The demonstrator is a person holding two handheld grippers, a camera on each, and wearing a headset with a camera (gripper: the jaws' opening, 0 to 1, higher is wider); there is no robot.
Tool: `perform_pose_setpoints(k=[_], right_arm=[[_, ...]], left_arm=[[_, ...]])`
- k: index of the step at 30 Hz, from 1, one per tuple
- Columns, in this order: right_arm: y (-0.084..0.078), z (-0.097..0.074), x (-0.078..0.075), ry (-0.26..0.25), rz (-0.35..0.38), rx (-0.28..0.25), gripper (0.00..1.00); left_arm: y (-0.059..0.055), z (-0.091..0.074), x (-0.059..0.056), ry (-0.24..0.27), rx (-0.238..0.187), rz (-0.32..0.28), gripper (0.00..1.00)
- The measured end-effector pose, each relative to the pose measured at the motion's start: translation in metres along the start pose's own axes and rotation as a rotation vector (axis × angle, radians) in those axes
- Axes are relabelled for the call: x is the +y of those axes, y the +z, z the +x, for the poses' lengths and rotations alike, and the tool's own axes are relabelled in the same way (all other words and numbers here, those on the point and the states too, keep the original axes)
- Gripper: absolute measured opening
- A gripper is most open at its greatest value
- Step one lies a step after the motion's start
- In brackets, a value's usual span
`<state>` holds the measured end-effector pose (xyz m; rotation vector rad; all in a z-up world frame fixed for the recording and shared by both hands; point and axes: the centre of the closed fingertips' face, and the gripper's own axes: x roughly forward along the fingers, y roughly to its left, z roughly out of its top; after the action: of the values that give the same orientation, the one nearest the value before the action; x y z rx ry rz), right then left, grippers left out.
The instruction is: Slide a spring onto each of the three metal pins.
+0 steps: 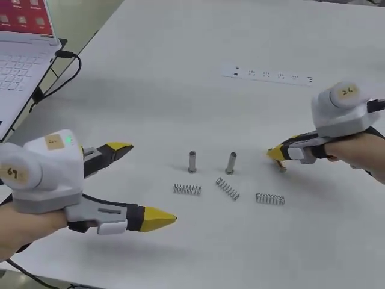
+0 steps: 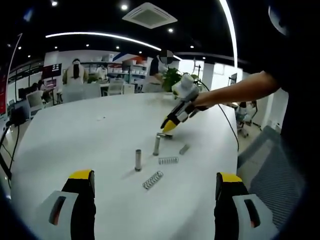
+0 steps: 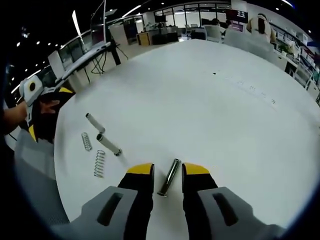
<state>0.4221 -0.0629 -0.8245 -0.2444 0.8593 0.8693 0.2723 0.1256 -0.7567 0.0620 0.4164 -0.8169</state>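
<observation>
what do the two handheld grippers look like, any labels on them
Both the left gripper and the right gripper have white and grey bodies and black jaws with pointed yellow tips. Each carries a yellow sticker with handwritten numbers on its rounded white top.

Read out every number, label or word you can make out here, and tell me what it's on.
"69": side sticker on the left gripper.
"26": top sticker on the right gripper.
Small tag on the left gripper: too blurred to read.
Laptop screen and keys: too blurred.
Power strip markings: too small.
</observation>
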Motion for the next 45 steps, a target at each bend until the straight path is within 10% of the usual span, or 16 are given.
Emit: perform_pose_setpoints(k=[19, 45], right_arm=[[-0.01, 0.016, -0.009, -0.035, 0.11, 0.06, 0.12], [-0.013, 0.021, -0.006, -0.076, 0.078, 0.114, 0.06]], left_arm=[[-0.002, 0.0, 0.001, -0.005, 0.01, -0.004, 0.98], [-0.007, 0.002, -0.001, -0.008, 0.02, -0.007, 0.98]])
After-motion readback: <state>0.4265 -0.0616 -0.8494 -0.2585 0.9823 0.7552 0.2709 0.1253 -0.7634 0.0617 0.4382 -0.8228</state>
